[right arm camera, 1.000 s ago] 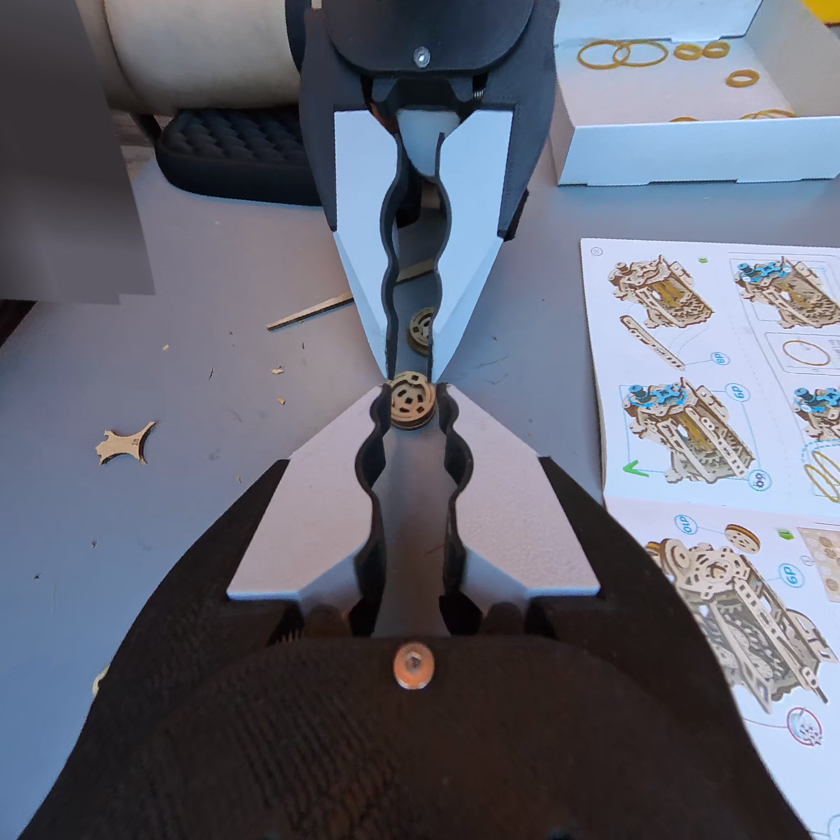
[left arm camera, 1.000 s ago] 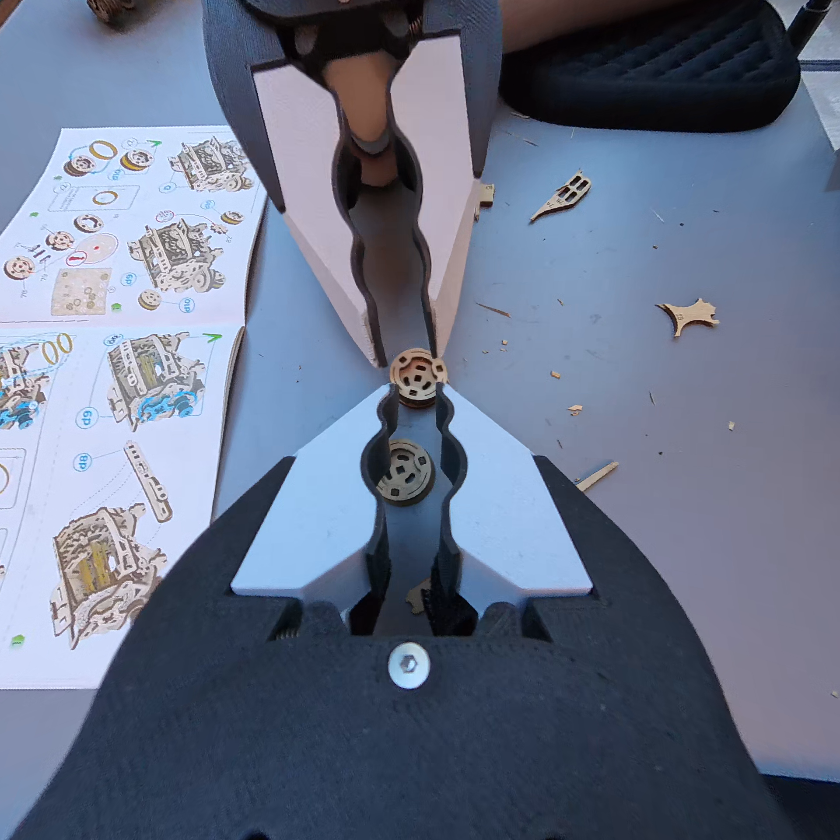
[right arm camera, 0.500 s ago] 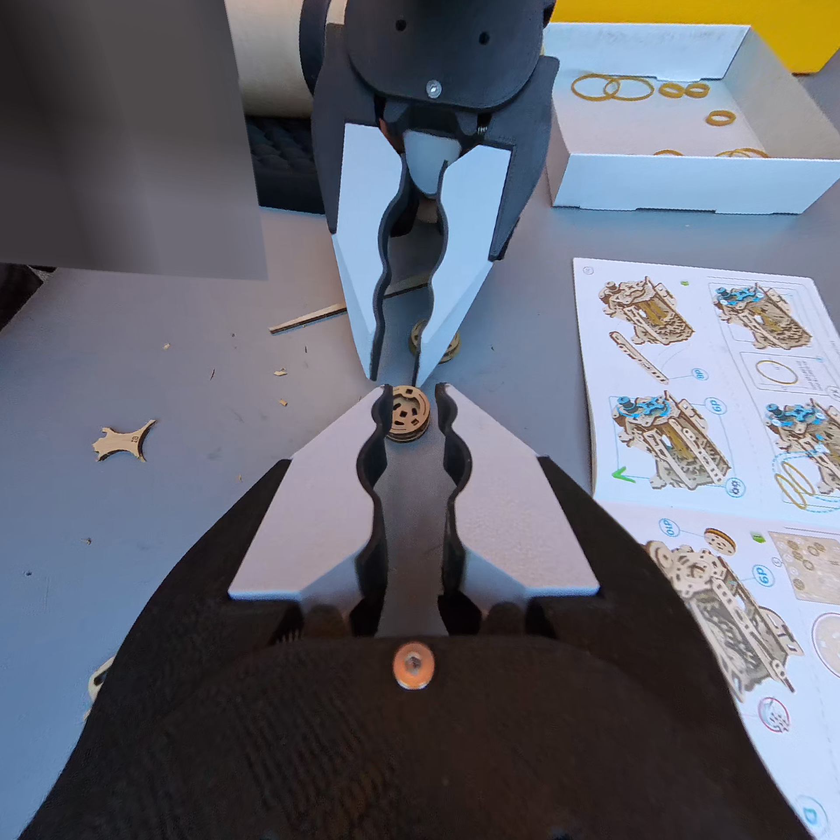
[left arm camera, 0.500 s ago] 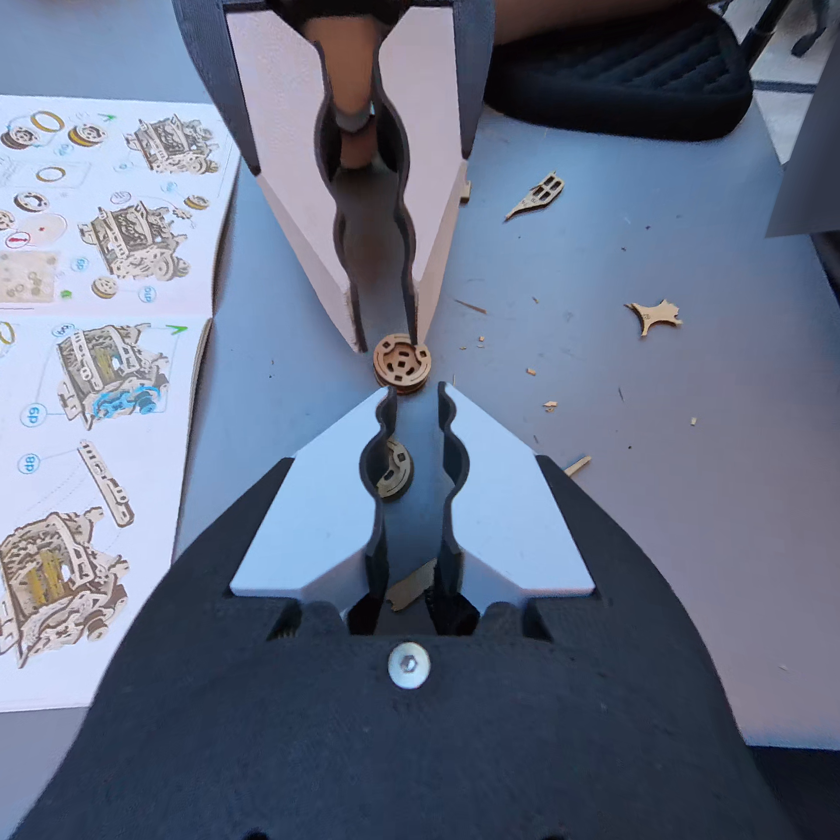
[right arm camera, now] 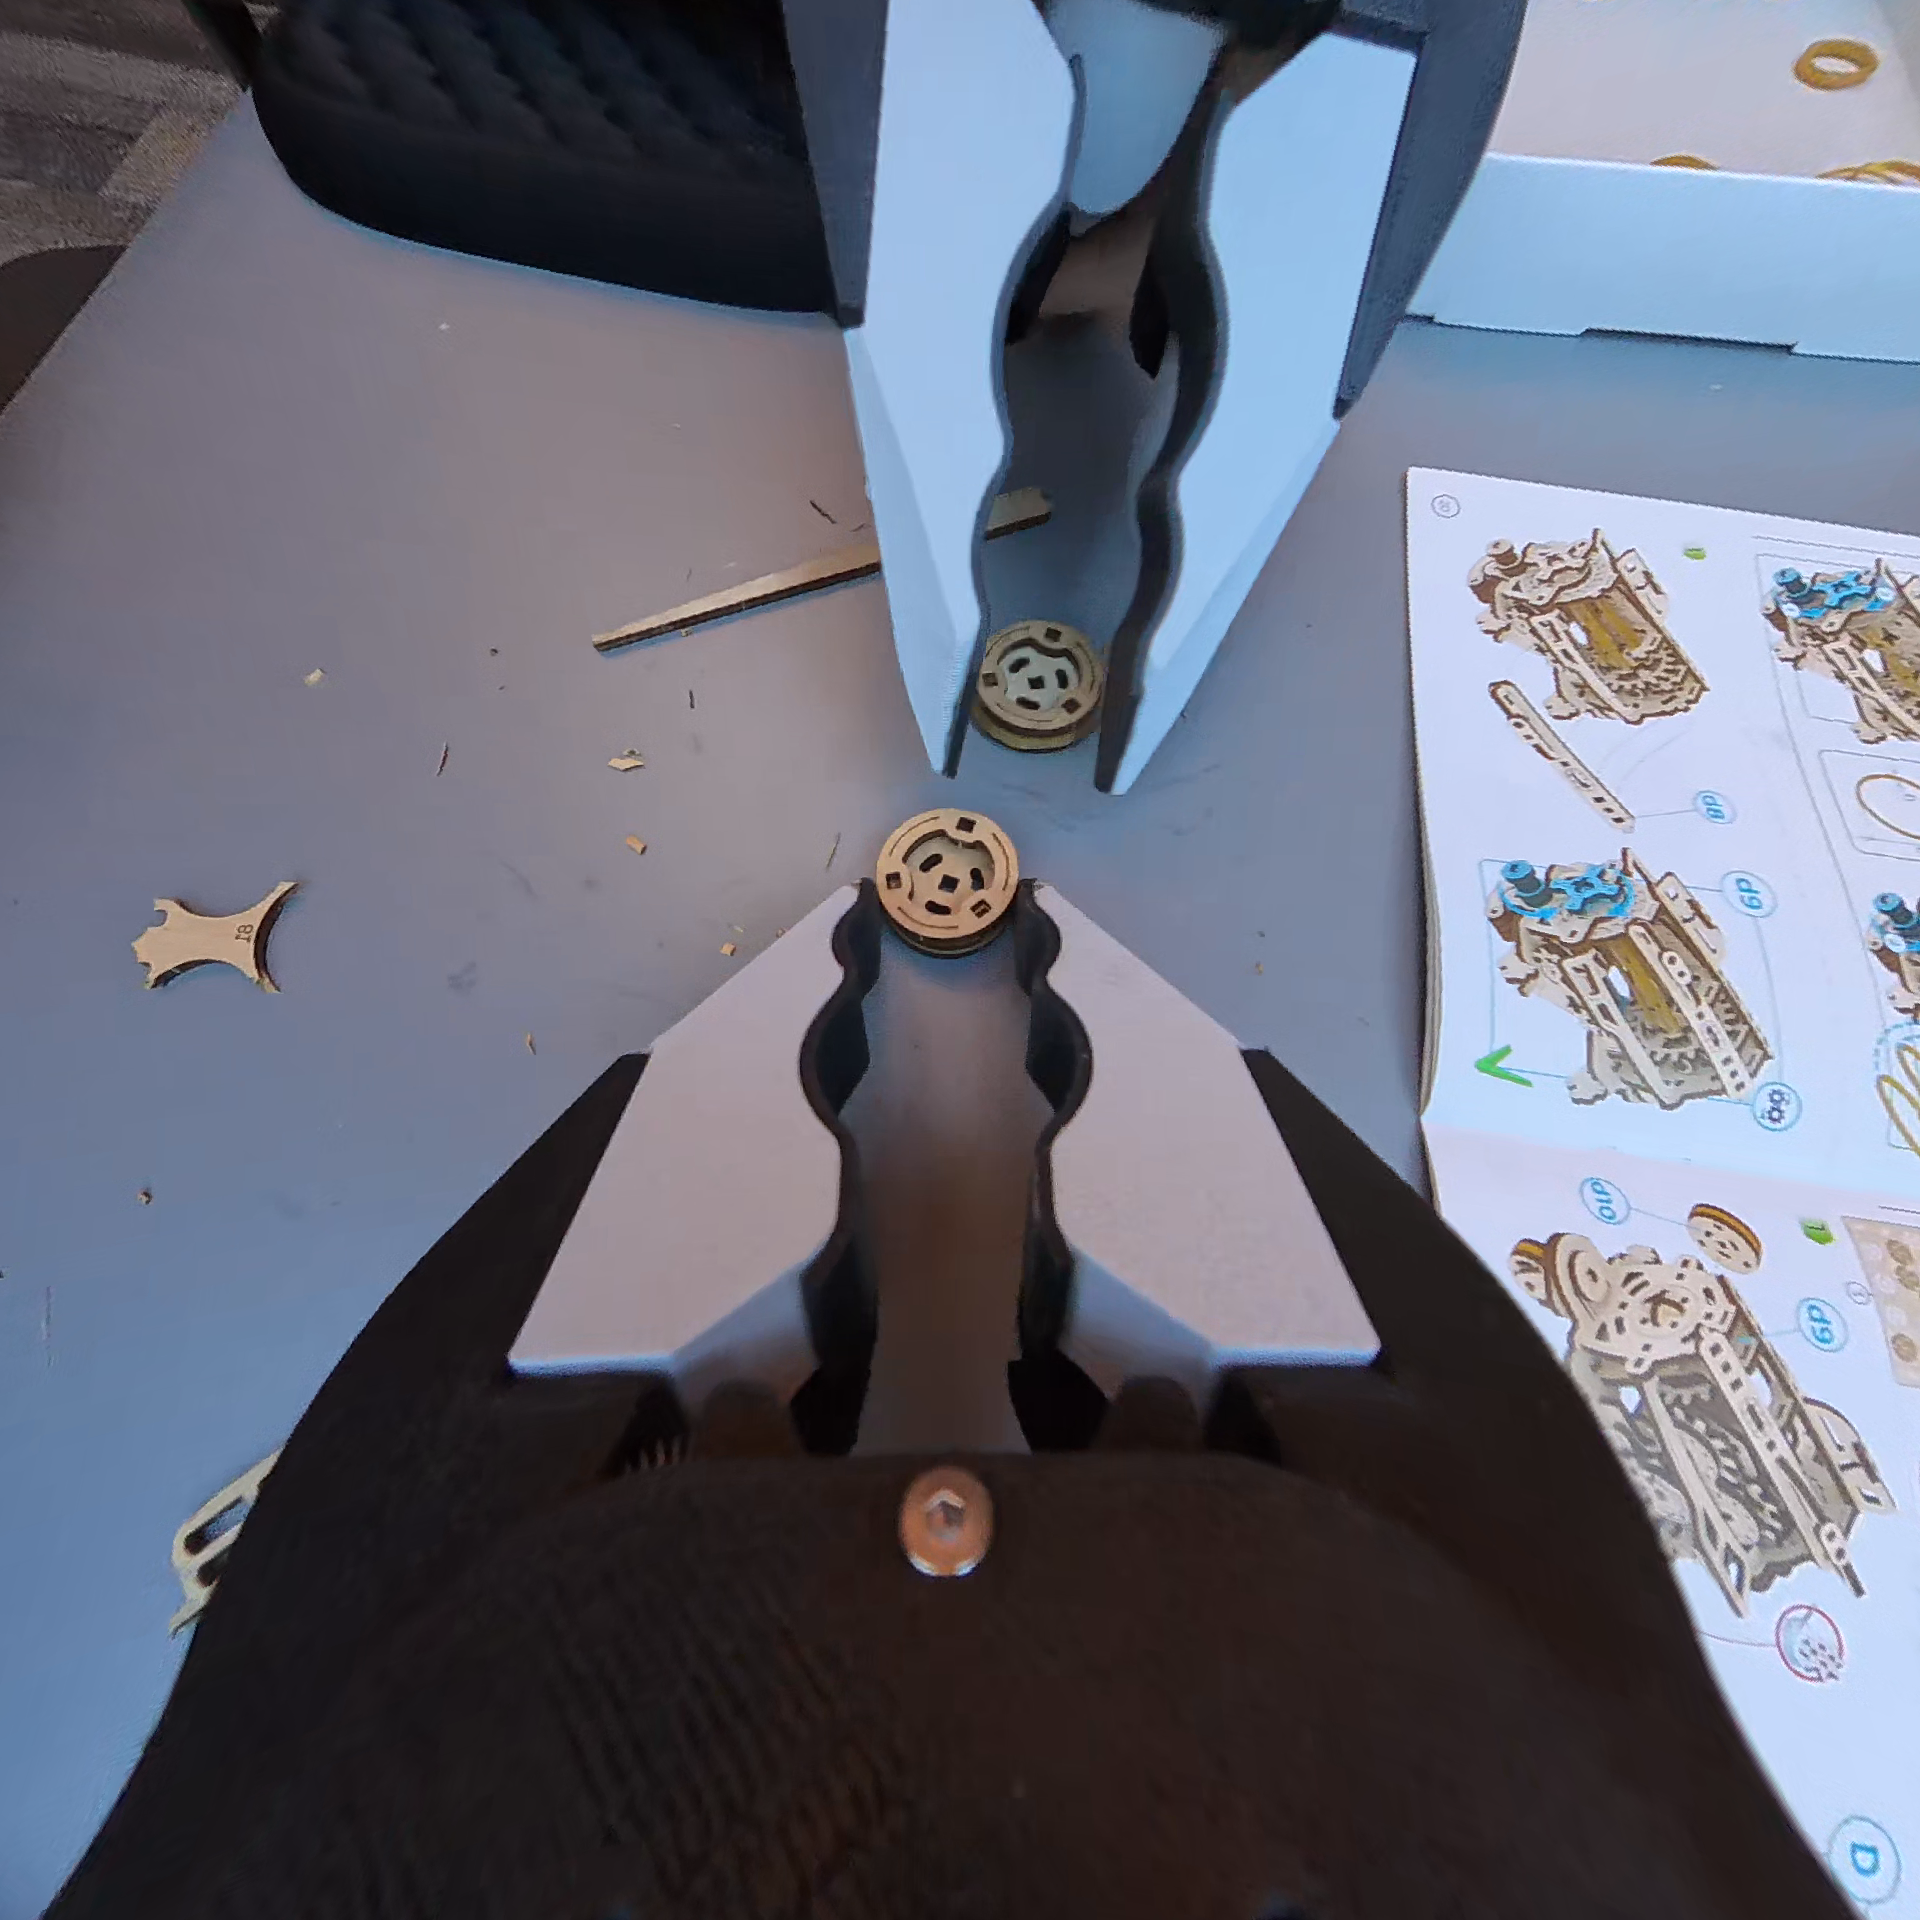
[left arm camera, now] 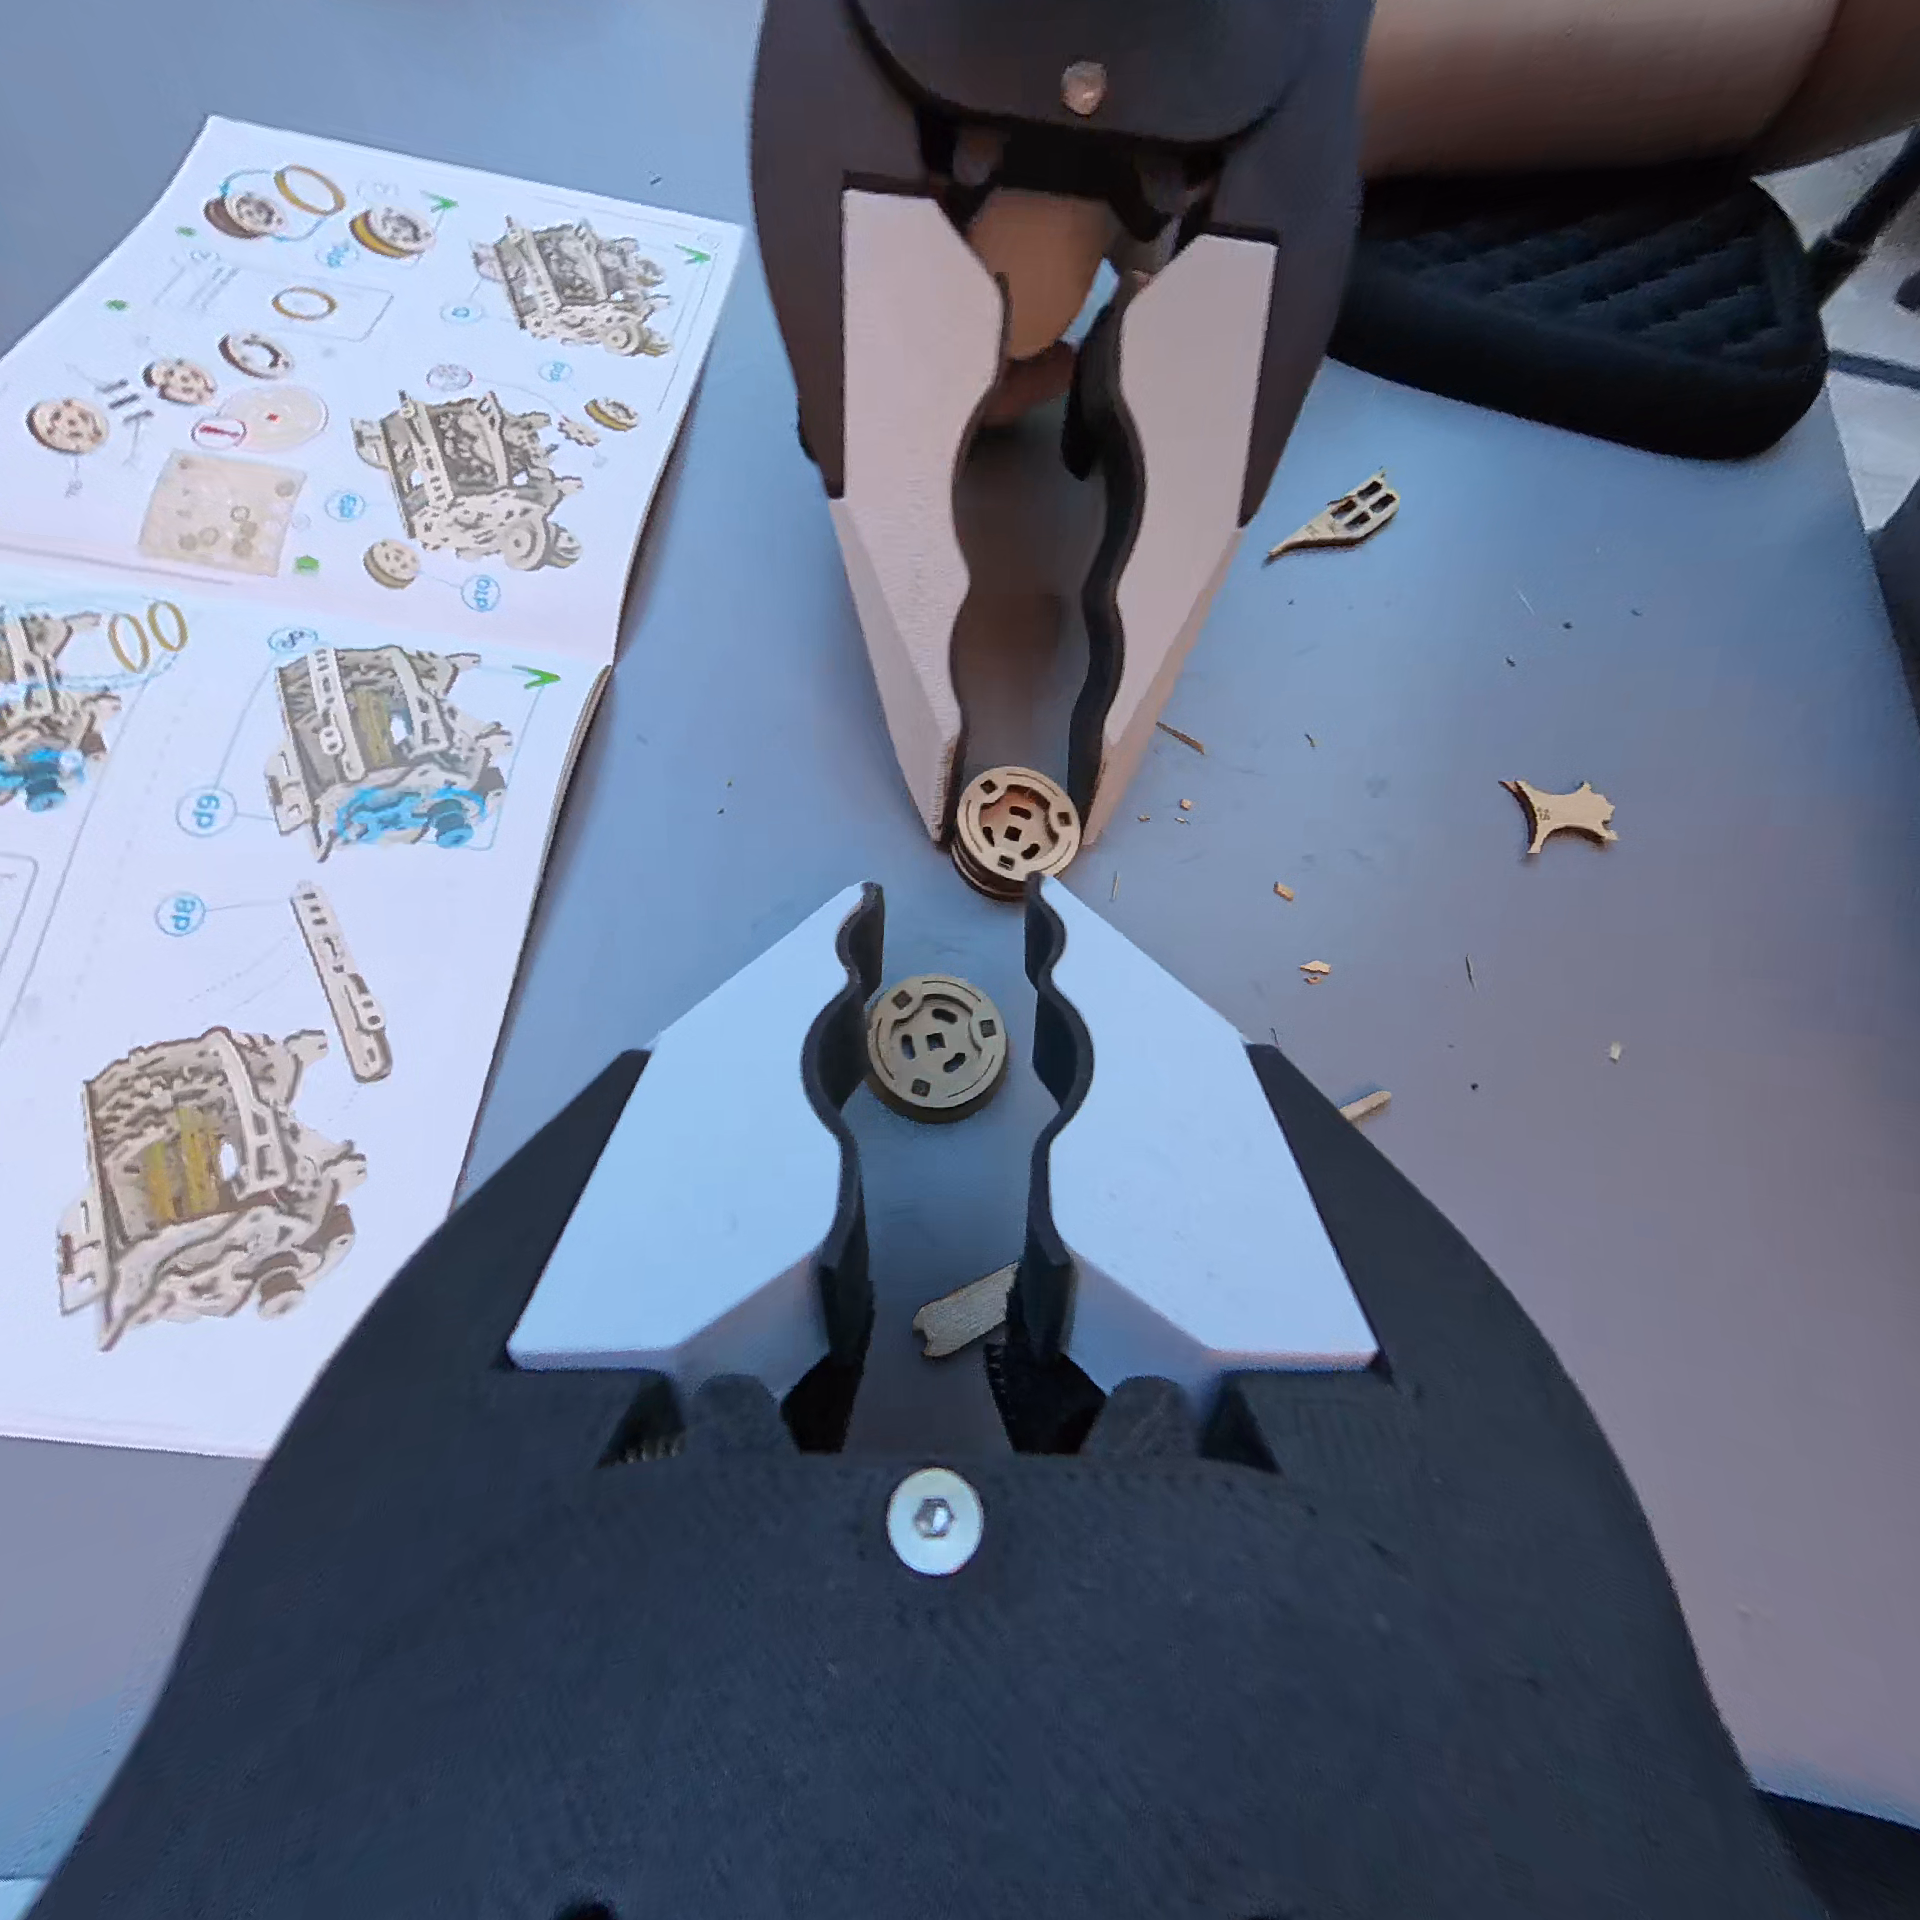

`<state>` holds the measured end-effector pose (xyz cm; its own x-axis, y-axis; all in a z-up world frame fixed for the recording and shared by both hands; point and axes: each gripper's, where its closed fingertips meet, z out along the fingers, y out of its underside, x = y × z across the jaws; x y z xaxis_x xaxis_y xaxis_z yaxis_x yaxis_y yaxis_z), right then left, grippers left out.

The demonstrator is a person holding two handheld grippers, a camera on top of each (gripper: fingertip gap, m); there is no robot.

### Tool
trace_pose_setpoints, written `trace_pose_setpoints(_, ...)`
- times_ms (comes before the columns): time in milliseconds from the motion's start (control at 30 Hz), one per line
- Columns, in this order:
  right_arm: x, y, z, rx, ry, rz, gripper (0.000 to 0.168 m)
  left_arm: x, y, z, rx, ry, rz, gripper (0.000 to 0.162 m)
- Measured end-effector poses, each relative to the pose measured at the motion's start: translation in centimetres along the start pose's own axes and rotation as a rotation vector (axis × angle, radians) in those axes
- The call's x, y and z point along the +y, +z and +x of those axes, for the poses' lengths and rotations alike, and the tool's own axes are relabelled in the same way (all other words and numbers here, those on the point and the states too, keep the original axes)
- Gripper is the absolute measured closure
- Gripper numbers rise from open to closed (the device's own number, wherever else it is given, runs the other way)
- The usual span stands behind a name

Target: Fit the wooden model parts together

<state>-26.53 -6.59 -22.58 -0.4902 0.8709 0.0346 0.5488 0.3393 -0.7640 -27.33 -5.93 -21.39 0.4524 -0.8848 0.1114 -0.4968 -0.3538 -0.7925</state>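
The white illustrated instruction booklet [right arm camera: 1683, 1039] runs off the picture's edge beside the right gripper [right arm camera: 948, 894]. A thin light wooden strip [right arm camera: 738, 603] disappears behind the far gripper's finger. A flat pale wooden offcut [left arm camera: 961, 1325] is half hidden between the left gripper's [left arm camera: 951, 904] fingers.

Two round slotted wooden wheels [left arm camera: 1016, 837] [left arm camera: 936, 1048] lie flat, near together.

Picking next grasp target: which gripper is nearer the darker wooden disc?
Left. The left gripper straddles the darker disc, fingers either side; the right gripper sits just beyond it, tips at the lighter disc.
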Motion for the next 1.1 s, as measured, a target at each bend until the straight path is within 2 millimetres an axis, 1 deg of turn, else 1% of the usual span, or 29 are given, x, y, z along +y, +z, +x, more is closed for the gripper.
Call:
trace_pose_setpoints(67,-0.1,-0.1,0.0,0.019,-0.024,0.005,0.143,-0.2,-0.1,-0.3,0.009,-0.087,0.016,0.133)
trace_pose_setpoints(133,-0.5,-0.6,0.4,0.077,-0.085,0.021,0.144,-0.9,-0.3,-0.1,0.066,-0.200,0.064,0.127)
trace_pose_setpoints(200,-1.5,-1.4,0.7,0.162,-0.182,0.048,0.144,-1.9,-0.7,-0.1,0.126,-0.330,0.129,0.126)
trace_pose_setpoints(267,-2.6,-2.4,1.2,0.277,-0.296,0.067,0.144,-2.9,-1.2,0.0,0.184,-0.422,0.199,0.123)
trace_pose_setpoints(333,-3.3,-3.1,1.6,0.384,-0.400,0.062,0.143,-3.7,-1.6,0.0,0.215,-0.471,0.249,0.120)
trace_pose_setpoints(400,-3.5,-3.3,1.8,0.443,-0.464,0.037,0.143,-4.4,-1.9,0.2,0.243,-0.499,0.285,0.120)
trace_pose_setpoints(467,-3.8,-3.2,1.6,0.453,-0.485,0.033,0.143,-4.6,-1.8,0.4,0.246,-0.501,0.290,0.127)
trace_pose_setpoints(533,-4.2,-3.4,1.9,0.488,-0.496,0.036,0.143,-4.5,-1.5,0.6,0.237,-0.479,0.270,0.139)
trace_pose_setpoints(600,-4.4,-3.6,2.0,0.499,-0.498,0.041,0.143,-4.3,-1.3,0.8,0.228,-0.473,0.255,0.143)
trace_pose_setpoints(633,-4.4,-3.6,1.8,0.490,-0.497,0.054,0.143,-4.5,-1.3,0.9,0.236,-0.472,0.269,0.148)
trace_pose_setpoints(767,-4.8,-4.0,1.9,0.510,-0.505,0.081,0.143,-5.2,-1.9,0.7,0.253,-0.501,0.319,0.151)
trace_pose_setpoints(867,-4.9,-4.1,2.2,0.516,-0.493,0.095,0.142,-5.2,-2.1,0.6,0.233,-0.475,0.322,0.152)
trace_pose_setpoints(900,-5.0,-4.2,2.2,0.509,-0.473,0.108,0.139,-5.3,-2.1,0.5,0.222,-0.461,0.325,0.152)
trace_pose_setpoints(967,-4.9,-4.6,2.5,0.477,-0.387,0.140,0.132,-5.4,-2.4,0.4,0.202,-0.433,0.332,0.152)
trace_pose_setpoints(1033,-5.4,-5.5,2.3,0.399,-0.262,0.238,0.127,-5.6,-2.6,0.1,0.152,-0.370,0.342,0.152)
trace_pose_setpoints(1100,-6.0,-6.4,2.2,0.285,-0.096,0.352,0.125,-5.9,-3.0,-0.1,0.089,-0.269,0.348,0.152)
